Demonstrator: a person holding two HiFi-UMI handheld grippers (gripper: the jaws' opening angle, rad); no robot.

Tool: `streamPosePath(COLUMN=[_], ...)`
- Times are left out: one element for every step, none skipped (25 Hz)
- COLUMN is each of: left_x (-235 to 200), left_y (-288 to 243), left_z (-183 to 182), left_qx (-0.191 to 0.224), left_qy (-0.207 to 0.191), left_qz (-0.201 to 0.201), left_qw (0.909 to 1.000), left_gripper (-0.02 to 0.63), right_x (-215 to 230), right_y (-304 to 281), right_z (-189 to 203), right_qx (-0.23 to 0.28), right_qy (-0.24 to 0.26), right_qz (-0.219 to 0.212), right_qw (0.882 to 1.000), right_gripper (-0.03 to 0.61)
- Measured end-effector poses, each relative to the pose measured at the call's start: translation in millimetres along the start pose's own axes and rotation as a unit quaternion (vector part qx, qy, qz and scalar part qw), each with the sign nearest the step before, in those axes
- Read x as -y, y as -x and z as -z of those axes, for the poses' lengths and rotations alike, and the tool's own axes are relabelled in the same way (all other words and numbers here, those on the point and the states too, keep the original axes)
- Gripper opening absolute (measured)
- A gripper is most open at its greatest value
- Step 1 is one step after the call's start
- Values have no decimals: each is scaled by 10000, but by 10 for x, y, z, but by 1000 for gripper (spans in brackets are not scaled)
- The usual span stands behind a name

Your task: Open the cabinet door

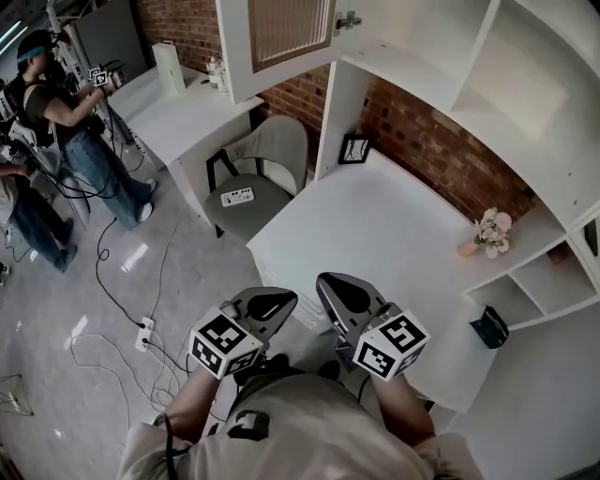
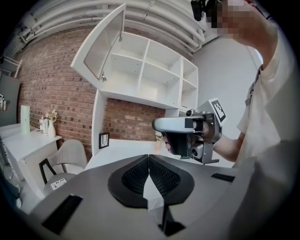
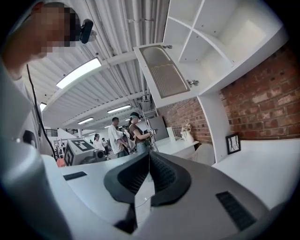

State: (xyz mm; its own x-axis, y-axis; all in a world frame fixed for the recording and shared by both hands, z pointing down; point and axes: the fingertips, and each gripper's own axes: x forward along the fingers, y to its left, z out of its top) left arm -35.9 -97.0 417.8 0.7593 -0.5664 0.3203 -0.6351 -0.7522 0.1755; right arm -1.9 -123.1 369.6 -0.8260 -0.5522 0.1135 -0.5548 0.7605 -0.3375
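The white cabinet door [image 1: 277, 37] with its ribbed glass panel stands swung open above the desk, its small knob [image 1: 349, 21] at the free edge. The open shelves behind it show in the left gripper view, beside the door [image 2: 103, 44], and in the right gripper view next to the door [image 3: 164, 70]. Both grippers hang low in front of the person's chest, well below the door and apart from it. My left gripper [image 1: 284, 300] is shut with nothing held, jaws meeting [image 2: 149, 157]. My right gripper [image 1: 330, 283] is likewise shut and empty [image 3: 149, 154].
A white desk [image 1: 375, 234] lies under the cabinet, with a small picture frame [image 1: 354, 148] and a flower vase [image 1: 489, 232] on it. A grey chair [image 1: 262, 169] stands to its left. Other people [image 1: 66, 112] work at far left; cables and a power strip [image 1: 145, 333] lie on the floor.
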Motion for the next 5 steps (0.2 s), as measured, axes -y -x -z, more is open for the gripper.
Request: streamPosePath(left_x=[-41, -83, -125, -167, -209], left_y=[60, 125, 194, 265, 338], left_z=[16, 30, 42, 53, 64], left_qx=[7, 19, 34, 50, 65], left_qy=[18, 29, 37, 44, 51], left_qz=[5, 9, 10, 9, 8], left_qw=[10000, 10000, 10000, 10000, 10000], left_gripper=[17, 17, 17, 17, 17], right_x=[-43, -92, -148, -207, -267], right_y=[-62, -128, -194, -261, -327], right_z=[33, 61, 84, 105, 125], right_qx=[-31, -59, -88, -118, -148], right_qy=[-15, -24, -30, -35, -40], right_qz=[10, 13, 14, 16, 17], right_qw=[10000, 10000, 10000, 9999, 9999], right_gripper=[29, 29, 29, 29, 29])
